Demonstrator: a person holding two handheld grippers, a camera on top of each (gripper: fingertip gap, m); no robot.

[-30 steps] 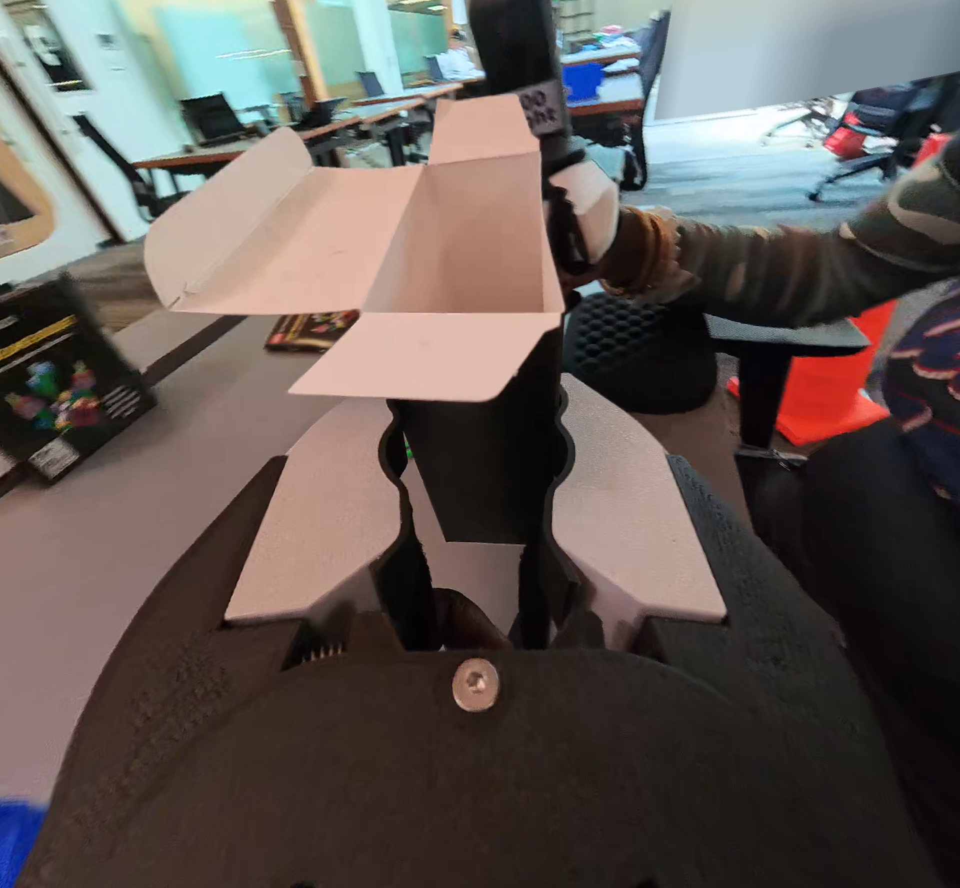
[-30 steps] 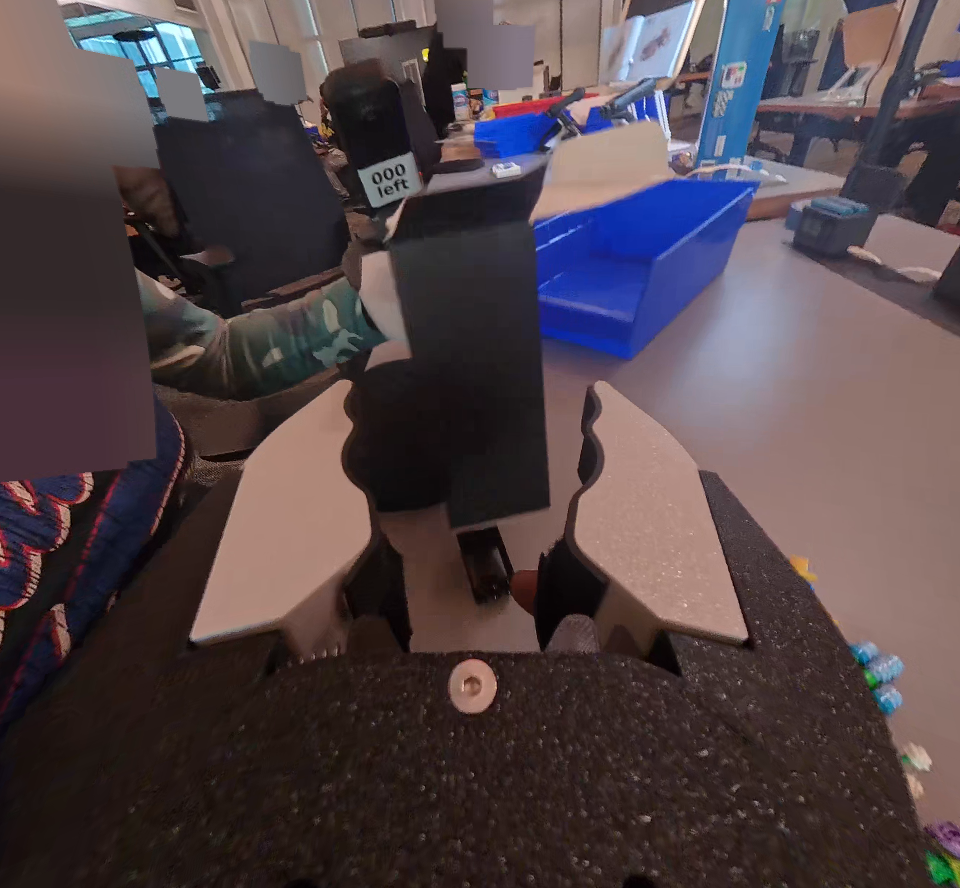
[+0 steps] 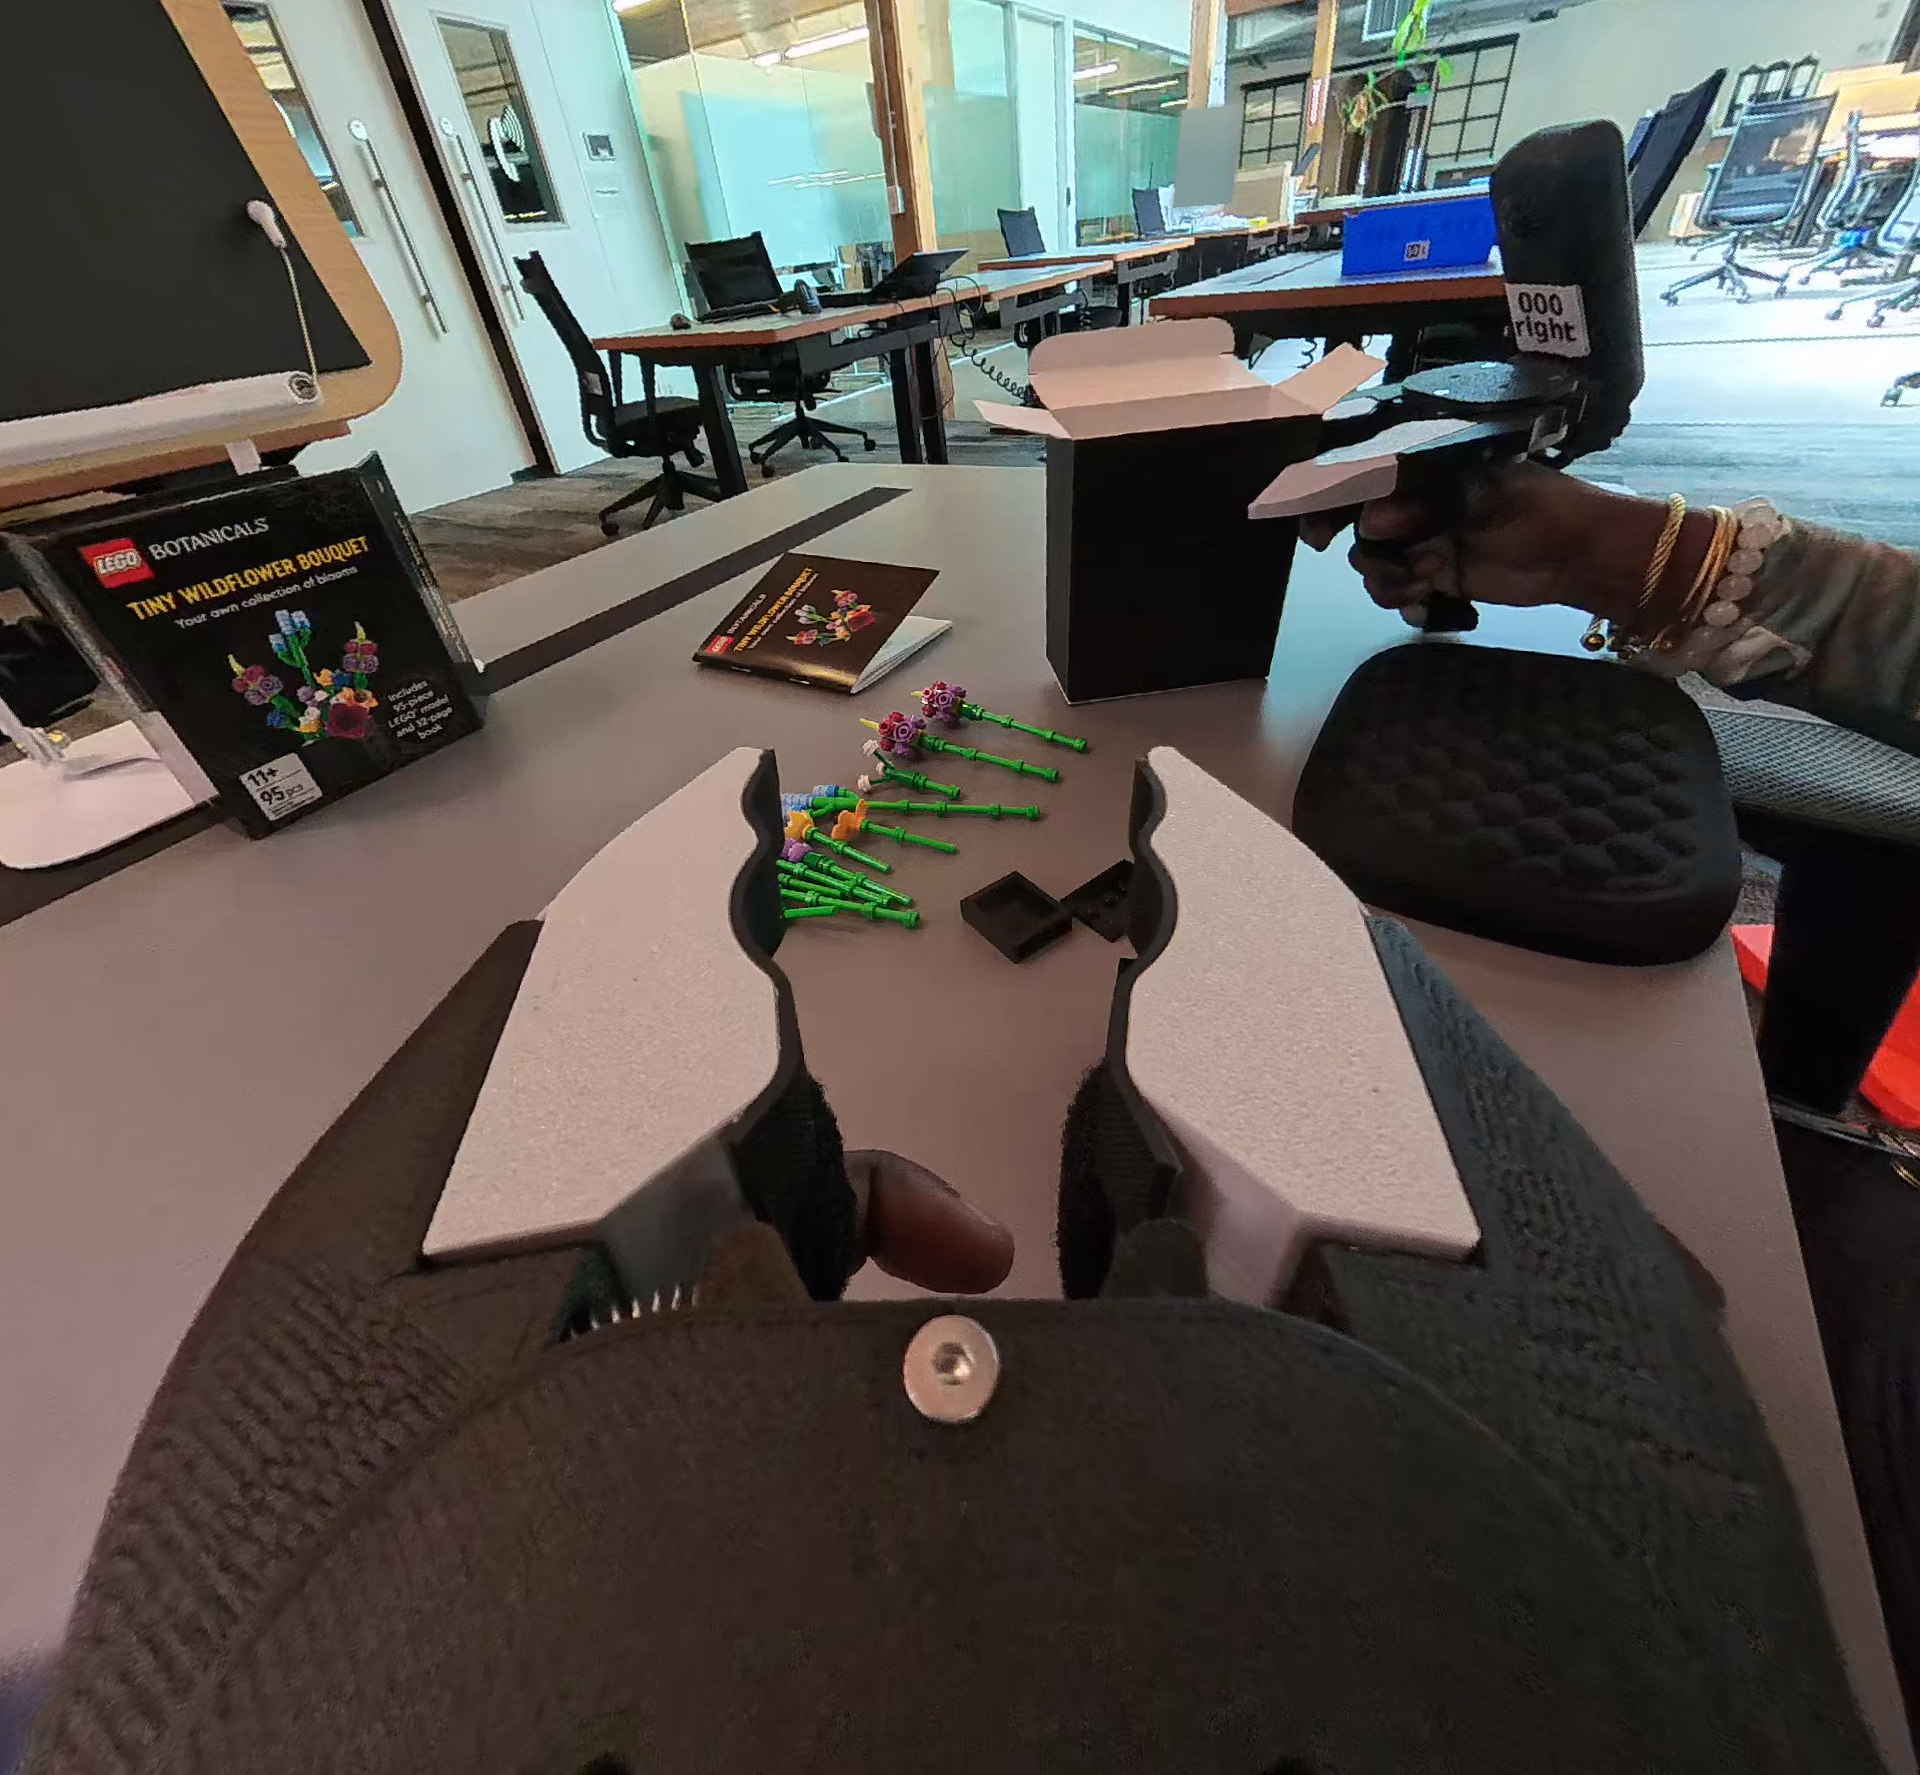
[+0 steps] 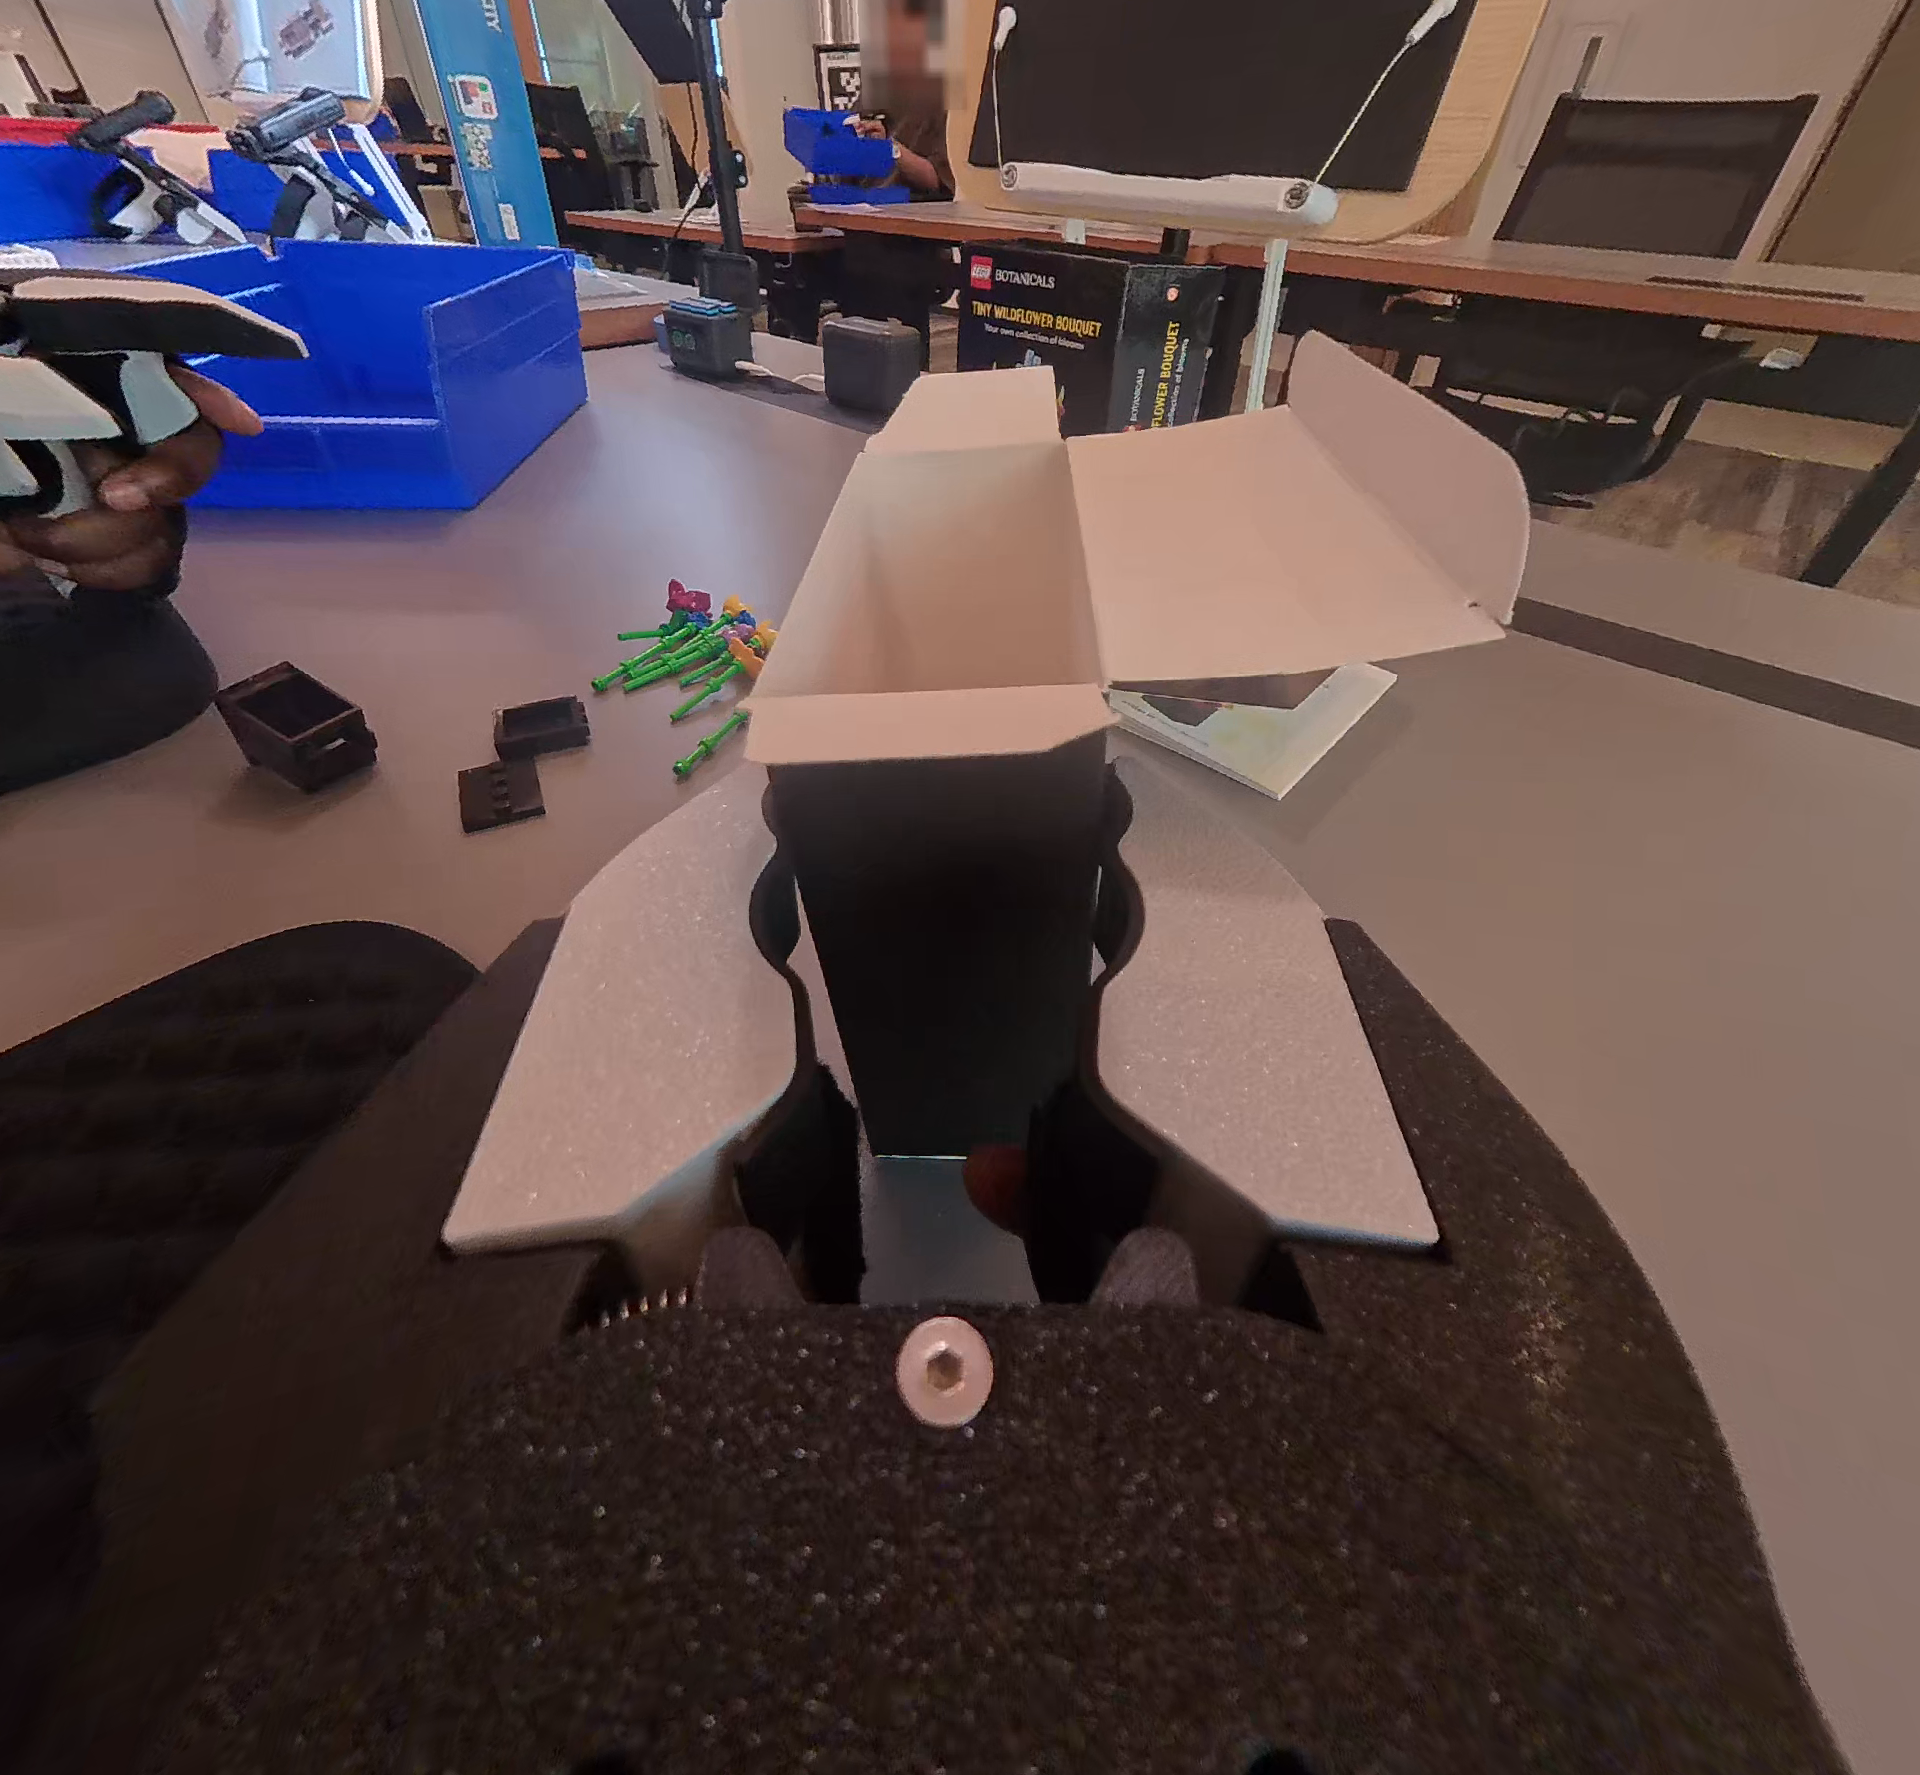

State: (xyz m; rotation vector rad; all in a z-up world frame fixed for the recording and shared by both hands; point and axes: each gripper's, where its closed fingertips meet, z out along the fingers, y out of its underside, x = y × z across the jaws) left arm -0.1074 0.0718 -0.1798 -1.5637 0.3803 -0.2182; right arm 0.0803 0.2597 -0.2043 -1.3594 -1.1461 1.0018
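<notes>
A black carton (image 3: 1158,572) with white flaps open stands upright on the grey table (image 3: 312,946). My right gripper (image 4: 943,790) is shut on the carton (image 4: 945,936), one finger on each narrow side; it also shows from the side in the left wrist view (image 3: 1309,478). My left gripper (image 3: 956,769) is open and empty, held above the table and apart from the carton. It points at several toy flowers (image 3: 883,821) with green stems and small black pieces (image 3: 1018,910). It shows at the left edge of the right wrist view (image 4: 208,380).
A booklet (image 3: 821,619) lies beside the carton. A black retail box (image 3: 270,645) stands at the left by a display stand. A blue bin (image 4: 436,375) sits at the far side. A black chair armrest (image 3: 1517,800) is at the table's right edge. About 30 cm separates my left fingertips from my right.
The left gripper has let go of the carton and drawn back, open. The carton went from held in the air to standing on the table, with the right gripper shut on it.
</notes>
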